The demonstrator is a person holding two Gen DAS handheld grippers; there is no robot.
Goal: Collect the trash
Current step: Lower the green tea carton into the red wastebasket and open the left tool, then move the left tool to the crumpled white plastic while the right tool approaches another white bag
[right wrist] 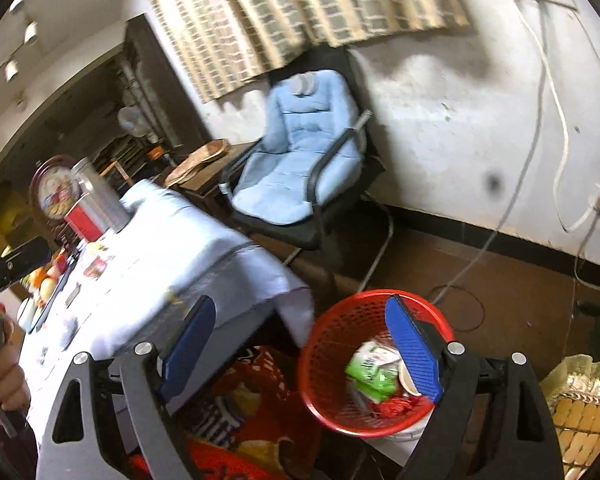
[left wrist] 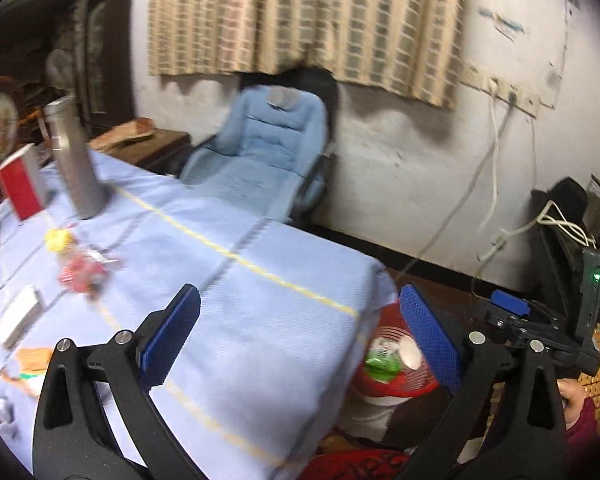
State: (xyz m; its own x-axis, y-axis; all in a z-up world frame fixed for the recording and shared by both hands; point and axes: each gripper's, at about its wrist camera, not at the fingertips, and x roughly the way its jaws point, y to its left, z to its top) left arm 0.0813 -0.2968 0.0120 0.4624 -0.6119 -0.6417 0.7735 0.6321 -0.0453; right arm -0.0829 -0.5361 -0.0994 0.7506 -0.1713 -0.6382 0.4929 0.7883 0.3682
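A red mesh trash basket stands on the floor beside the table; it holds a green wrapper, a white cup and red scraps. It also shows in the left wrist view. My right gripper is open and empty above the basket's left rim. My left gripper is open and empty above the table's near corner. On the blue tablecloth lie a red-and-yellow wrapper, a white packet, an orange packet and crumpled paper.
A steel flask and a red box stand at the table's far side. A blue padded chair sits beyond the table by the wall. Cables hang at right. A red patterned blanket lies below the table.
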